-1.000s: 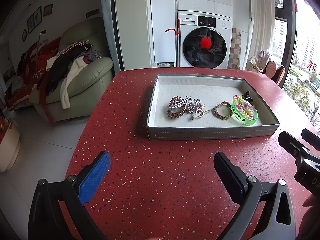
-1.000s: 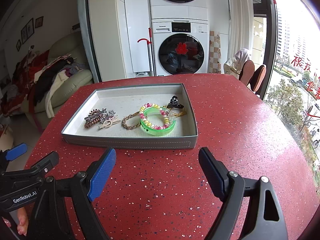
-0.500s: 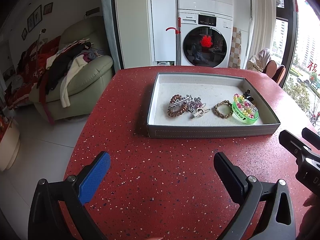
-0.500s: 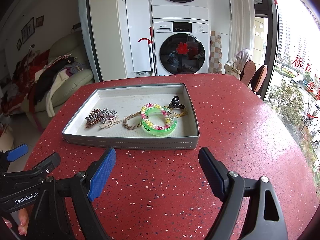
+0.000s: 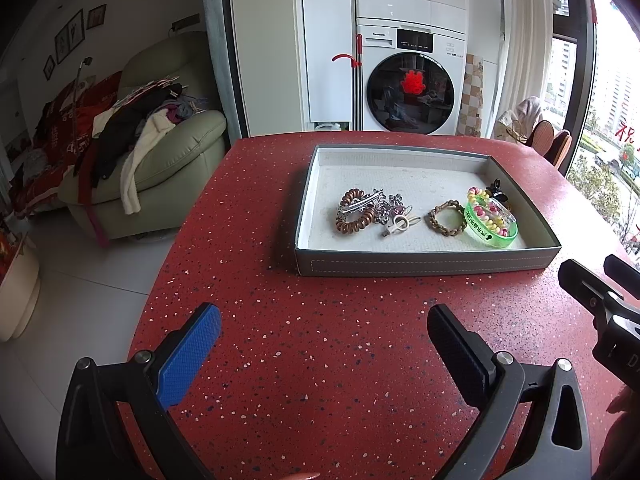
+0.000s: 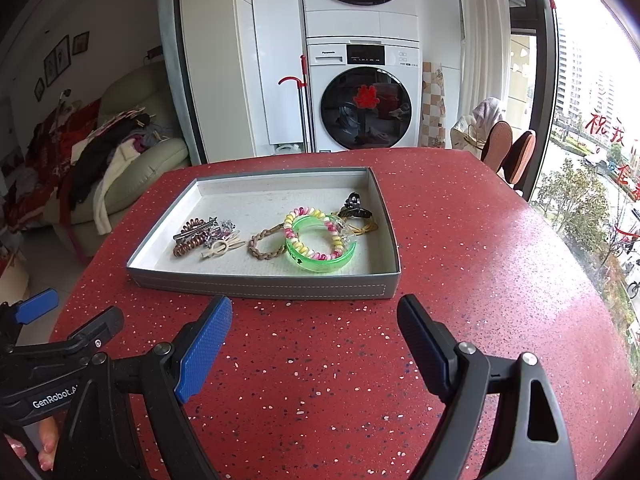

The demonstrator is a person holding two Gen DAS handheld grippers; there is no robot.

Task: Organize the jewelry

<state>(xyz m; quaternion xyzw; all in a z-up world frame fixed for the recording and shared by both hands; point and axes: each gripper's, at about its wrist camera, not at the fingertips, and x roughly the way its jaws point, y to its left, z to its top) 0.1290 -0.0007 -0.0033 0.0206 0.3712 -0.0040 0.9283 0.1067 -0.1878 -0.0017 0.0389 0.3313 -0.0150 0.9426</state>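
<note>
Grey tray point(image 6: 260, 286) on red worktop point(image 6: 460, 264), long axis left-right; silver clip point(image 6: 195, 230) lies slantwise across brown coil point(image 6: 188, 245). Left claw point(image 5: 324, 334) wide, empty; right claw point(image 6: 314, 330) wide, empty.

A: The table point(image 6: 460, 280) looks like glossy red speckled stone, and the tray point(image 6: 260, 286) like matt grey stitched leatherette.

B: At the frame's centre, the green bangle point(image 6: 320, 258) is translucent glossy plastic; the hair clip point(image 5: 358, 203) is shiny metal.

The left gripper point(image 5: 324, 332) and right gripper point(image 6: 314, 326) are hovering side by side, jaws spread wide, gripping nothing.
</note>
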